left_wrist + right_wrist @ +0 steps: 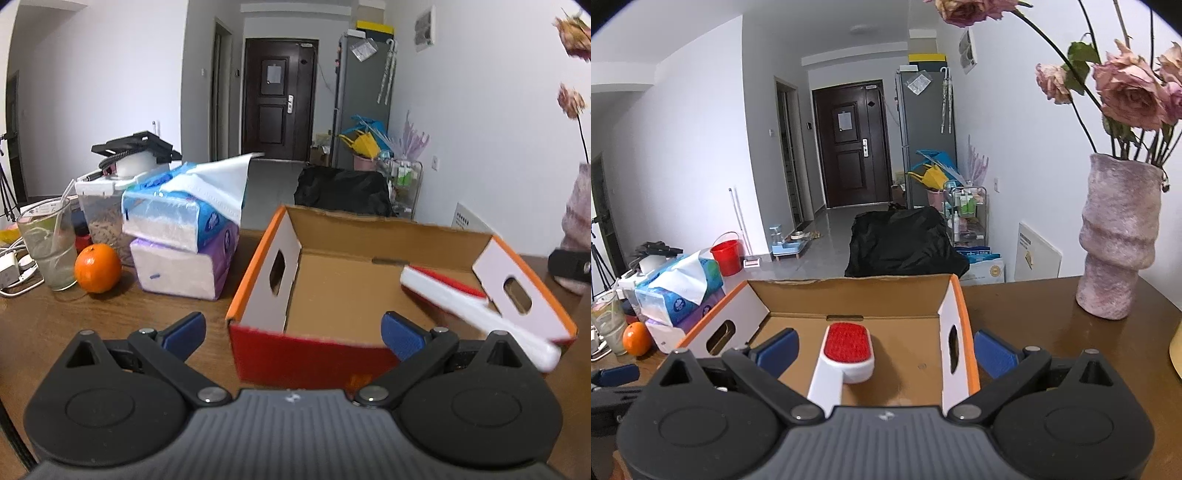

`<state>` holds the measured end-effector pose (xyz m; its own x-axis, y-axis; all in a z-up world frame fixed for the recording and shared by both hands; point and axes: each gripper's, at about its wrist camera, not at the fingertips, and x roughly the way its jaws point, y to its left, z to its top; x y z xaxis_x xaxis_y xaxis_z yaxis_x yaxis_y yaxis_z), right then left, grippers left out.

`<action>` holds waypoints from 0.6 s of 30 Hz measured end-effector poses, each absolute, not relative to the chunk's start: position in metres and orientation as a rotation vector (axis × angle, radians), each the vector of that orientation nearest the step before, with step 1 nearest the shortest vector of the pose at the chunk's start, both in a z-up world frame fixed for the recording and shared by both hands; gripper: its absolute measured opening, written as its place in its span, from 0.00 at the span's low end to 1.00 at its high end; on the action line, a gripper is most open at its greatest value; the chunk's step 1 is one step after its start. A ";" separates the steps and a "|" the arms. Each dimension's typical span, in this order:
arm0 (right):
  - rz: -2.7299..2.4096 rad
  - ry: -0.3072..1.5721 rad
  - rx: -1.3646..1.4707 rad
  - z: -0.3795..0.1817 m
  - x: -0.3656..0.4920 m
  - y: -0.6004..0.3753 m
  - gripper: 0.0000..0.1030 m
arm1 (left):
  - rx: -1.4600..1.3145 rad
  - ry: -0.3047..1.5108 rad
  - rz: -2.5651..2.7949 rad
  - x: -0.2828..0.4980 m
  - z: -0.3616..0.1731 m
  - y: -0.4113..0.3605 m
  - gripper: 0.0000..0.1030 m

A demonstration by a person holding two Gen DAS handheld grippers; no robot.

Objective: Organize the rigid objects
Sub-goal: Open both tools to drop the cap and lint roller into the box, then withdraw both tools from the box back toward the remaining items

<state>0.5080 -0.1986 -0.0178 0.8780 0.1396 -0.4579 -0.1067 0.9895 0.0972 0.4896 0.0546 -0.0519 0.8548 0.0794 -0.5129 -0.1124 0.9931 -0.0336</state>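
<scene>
Both jaws gape wide; lint brush lies untouched between right fingers.

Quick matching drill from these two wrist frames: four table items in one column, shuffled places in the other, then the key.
Things:
1. lint brush
2. orange
3. vase of dried roses
4. blue tissue pack

Places:
A. stacked on the purple tissue pack
B. on the table right of the cardboard box
C. inside the cardboard box, red pad up
D. on the table beside the drinking glass

Pairs: 1-C, 2-D, 3-B, 4-A

Both the left gripper and the right gripper are open and empty.
</scene>
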 end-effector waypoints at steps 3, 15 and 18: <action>0.121 0.486 0.067 -0.020 0.501 -0.200 0.98 | -0.022 0.537 0.102 0.482 -0.057 0.052 1.00; 0.096 0.511 0.070 -0.031 0.469 -0.203 0.98 | 0.001 0.511 0.123 0.445 -0.059 0.068 1.00; 0.096 0.522 0.070 -0.034 0.460 -0.202 0.98 | -0.010 0.507 0.137 0.434 -0.058 0.078 1.00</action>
<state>0.4597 -0.2015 -0.0339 0.8626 0.1096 -0.4940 -0.0739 0.9931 0.0912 0.4342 0.0782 -0.0583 0.8654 0.1287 -0.4843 -0.1335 0.9907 0.0248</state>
